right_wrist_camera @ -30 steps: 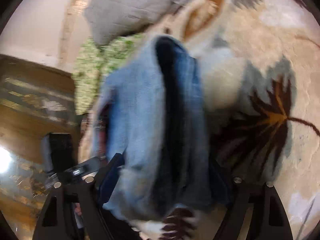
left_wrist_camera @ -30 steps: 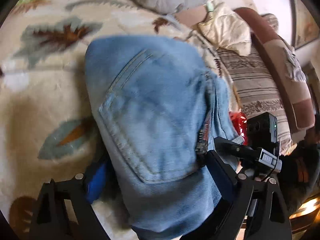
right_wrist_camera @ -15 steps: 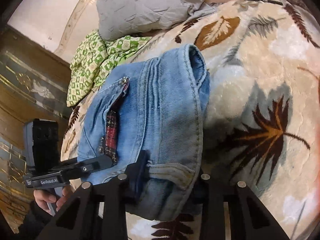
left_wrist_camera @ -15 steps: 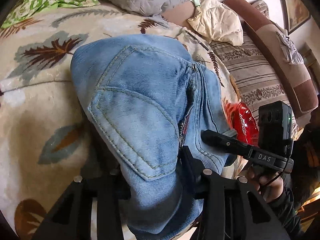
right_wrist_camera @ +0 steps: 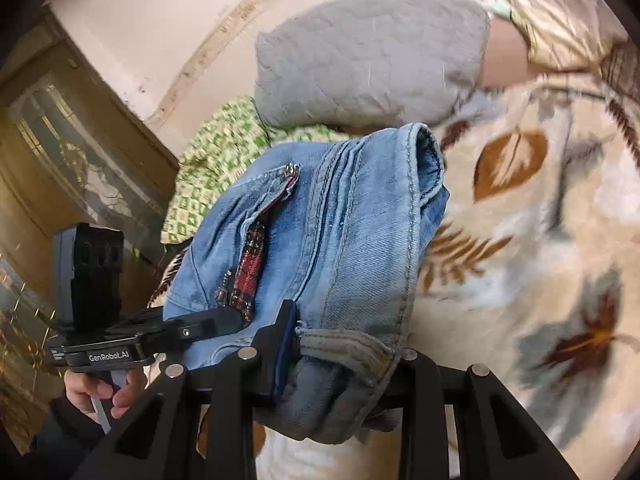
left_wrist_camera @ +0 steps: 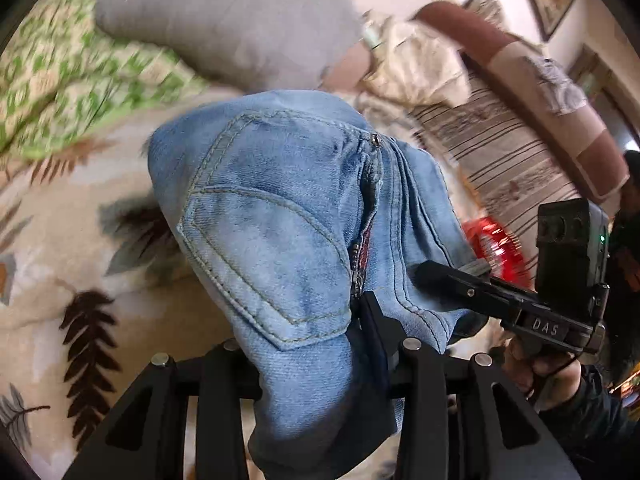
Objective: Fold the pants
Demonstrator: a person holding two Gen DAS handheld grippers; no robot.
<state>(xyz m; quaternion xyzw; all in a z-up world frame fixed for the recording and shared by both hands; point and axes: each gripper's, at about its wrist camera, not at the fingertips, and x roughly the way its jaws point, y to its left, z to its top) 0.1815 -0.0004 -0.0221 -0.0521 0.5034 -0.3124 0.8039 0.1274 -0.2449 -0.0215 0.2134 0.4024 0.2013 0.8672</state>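
Pinching the bundled jeans at the waistband, both grippers' fingers hold them above the bed, apparently folded, only set-down remaining.

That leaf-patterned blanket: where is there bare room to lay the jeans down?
Bare leaf blanket lies beside and below the jeans, and again in the right wrist view. It is crowded toward the grey pillow and green cloth.

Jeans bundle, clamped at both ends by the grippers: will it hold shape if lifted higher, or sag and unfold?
The jeans will probably sag between the left gripper and the right gripper; denim bulges and drapes over both. Layers look loosely stacked with an open fly, so they may slip apart. Thick seams and waistband likely help each pinch hold.
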